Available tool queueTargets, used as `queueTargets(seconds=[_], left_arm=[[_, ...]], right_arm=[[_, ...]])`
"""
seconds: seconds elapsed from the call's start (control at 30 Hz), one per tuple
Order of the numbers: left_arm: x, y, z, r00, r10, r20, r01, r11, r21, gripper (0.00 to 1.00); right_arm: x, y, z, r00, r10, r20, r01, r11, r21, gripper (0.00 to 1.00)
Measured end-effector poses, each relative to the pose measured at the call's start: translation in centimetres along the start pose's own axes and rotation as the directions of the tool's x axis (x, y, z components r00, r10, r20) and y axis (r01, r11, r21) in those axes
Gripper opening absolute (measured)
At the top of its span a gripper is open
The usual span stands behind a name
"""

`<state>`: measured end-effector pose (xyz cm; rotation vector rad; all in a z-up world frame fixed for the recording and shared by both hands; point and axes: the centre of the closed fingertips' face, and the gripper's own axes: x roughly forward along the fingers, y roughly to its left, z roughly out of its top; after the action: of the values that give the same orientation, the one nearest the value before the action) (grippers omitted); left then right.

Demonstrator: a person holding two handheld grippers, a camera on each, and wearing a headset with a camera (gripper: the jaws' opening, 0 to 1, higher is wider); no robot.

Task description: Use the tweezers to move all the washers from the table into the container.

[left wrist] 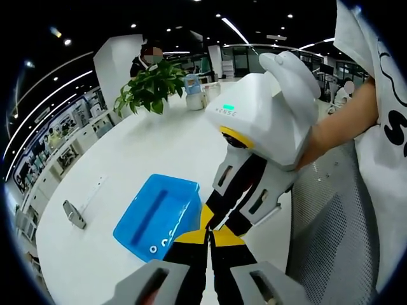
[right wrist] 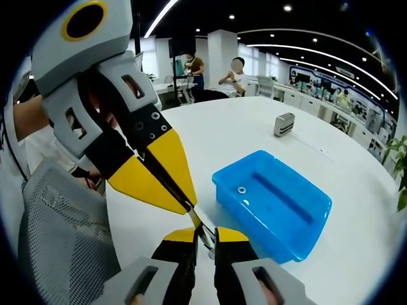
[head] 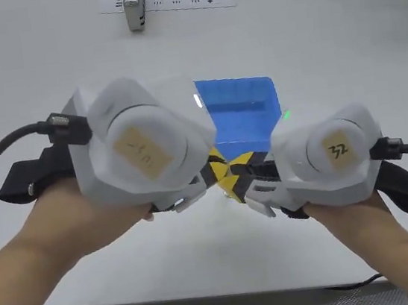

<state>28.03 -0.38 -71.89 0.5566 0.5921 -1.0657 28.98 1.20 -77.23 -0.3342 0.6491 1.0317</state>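
White table (head: 324, 39), power strip (head: 169, 1) at far edge, plant (left wrist: 149, 89) near end. Open office, ceiling spotlights (right wrist: 289, 8), grey mesh chair (left wrist: 331, 235).

There are two white, yellow-jawed handheld tools, the left gripper (left wrist: 208, 236) and the right gripper (right wrist: 205, 238). There is one pair of thin metal tweezers (right wrist: 196, 219), one blue rectangular plastic container (right wrist: 299, 236), and at least two small silver ring washers (left wrist: 152, 248).

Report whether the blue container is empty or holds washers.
Not empty: the blue container holds a few washers on its floor, seen in both gripper views.
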Motion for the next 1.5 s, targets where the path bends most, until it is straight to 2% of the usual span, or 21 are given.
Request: queueTargets(seconds=[0.17, 0.57, 0.77, 1.0, 1.33, 1.5], left_arm=[[0.1, -0.1, 0.1, 1.0000, -0.005, -0.001, 0.005, 1.000, -0.004, 0.00], [0.1, -0.2, 1.2, 0.9997, -0.016, 0.017, 0.016, 0.999, 0.031, 0.00], [-0.8, 0.1, 2.7, 0.9983, -0.006, 0.058, 0.004, 1.000, 0.027, 0.00], [-1.9, 0.7, 4.7, 0.9954, 0.022, 0.094, -0.028, 0.997, 0.067, 0.00], [-2.7, 1.6, 6.6, 0.9910, 0.048, 0.125, -0.062, 0.992, 0.113, 0.00], [-2.5, 2.5, 7.1, 0.9890, 0.061, 0.135, -0.078, 0.989, 0.128, 0.00]], right_arm=[[0.0, 0.0, -0.1, 0.9999, -0.011, -0.003, 0.011, 0.999, -0.048, 0.04], [-0.6, -0.1, 0.4, 0.9996, -0.027, -0.001, 0.026, 0.997, -0.073, 0.03], [-1.9, -0.6, 1.6, 0.9986, -0.050, 0.016, 0.051, 0.994, -0.094, 0.03], [-3.2, -1.4, 3.5, 0.9959, -0.075, 0.050, 0.080, 0.991, -0.111, 0.03], [-4.2, -2.3, 5.5, 0.9902, -0.104, 0.093, 0.115, 0.985, -0.126, 0.03], [-4.2, -3.1, 6.3, 0.9870, -0.119, 0.109, 0.133, 0.982, -0.137, 0.03]])
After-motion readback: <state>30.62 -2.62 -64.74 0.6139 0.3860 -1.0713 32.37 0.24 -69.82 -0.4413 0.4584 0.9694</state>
